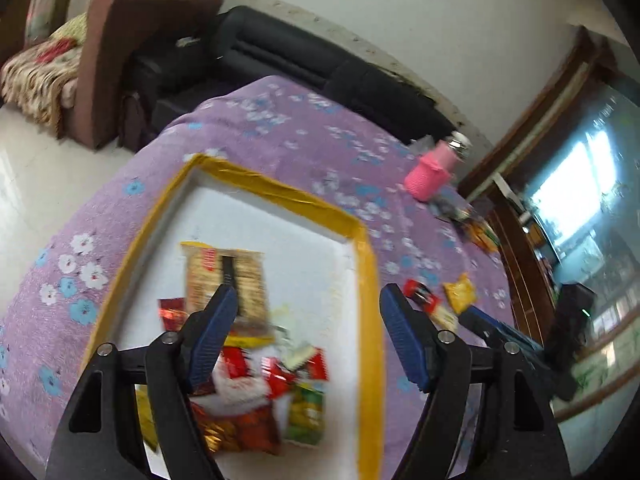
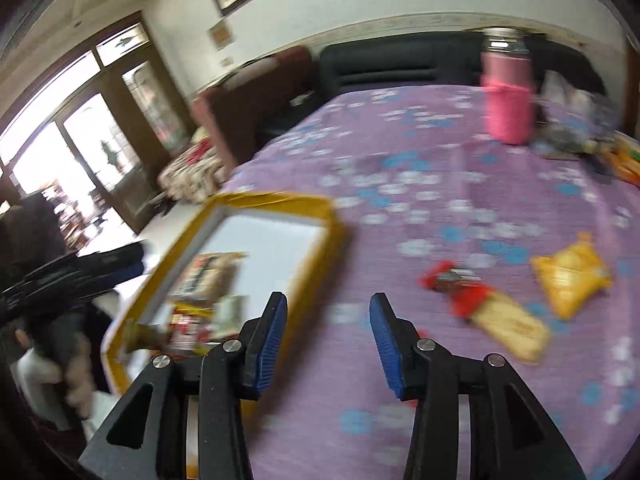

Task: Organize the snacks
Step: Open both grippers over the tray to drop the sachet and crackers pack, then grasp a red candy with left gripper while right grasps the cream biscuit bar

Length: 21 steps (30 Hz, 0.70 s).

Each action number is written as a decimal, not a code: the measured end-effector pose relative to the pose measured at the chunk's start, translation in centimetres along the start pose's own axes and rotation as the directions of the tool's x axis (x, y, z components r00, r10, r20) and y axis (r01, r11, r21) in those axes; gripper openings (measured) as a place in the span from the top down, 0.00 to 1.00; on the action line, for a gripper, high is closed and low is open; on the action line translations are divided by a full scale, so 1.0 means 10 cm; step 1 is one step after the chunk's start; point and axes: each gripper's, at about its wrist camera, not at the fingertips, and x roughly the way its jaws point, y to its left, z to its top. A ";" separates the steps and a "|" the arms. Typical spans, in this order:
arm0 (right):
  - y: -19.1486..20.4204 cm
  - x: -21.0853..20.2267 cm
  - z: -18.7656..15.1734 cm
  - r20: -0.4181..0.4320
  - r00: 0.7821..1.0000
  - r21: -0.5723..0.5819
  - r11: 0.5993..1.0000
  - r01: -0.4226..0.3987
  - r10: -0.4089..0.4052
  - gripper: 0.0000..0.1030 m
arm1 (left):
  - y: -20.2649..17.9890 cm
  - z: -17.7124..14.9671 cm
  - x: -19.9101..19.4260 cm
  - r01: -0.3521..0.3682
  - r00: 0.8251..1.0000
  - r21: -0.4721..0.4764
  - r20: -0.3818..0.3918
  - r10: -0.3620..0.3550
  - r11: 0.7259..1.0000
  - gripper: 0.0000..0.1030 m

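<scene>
Meanwhile hovered spread and empty beside the yellow-rimmed tray: right gripper, nearer the red-and-cream packet slanting right.

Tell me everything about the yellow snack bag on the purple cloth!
The yellow bag is a small, puffy, crinkly packet, plastic by the look, with a crimped top edge. It looks sealed and lies flat on the flowered purple cloth, outside the box. A red and cream packet lies just beside it; whether they touch is too blurred to tell. No gripper touches it.
</scene>
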 end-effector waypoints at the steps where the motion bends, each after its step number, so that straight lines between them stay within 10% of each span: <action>1: -0.19 -0.06 -0.03 0.004 0.999 0.028 0.999 0.036 -0.036 0.54 | -0.12 -0.04 0.00 0.019 1.000 0.021 -0.006 -0.019 1.000 0.28; 8: -0.96 -0.18 -0.20 0.003 0.997 0.174 0.981 0.079 -0.081 0.50 | -0.79 -0.37 0.24 0.120 0.989 0.115 -0.105 -0.108 0.986 0.28; 21: -0.98 0.45 -0.21 -0.020 0.991 -0.073 0.989 0.132 -0.134 0.41 | -1.35 -0.73 0.84 0.073 0.974 0.143 -0.222 -0.040 0.987 0.29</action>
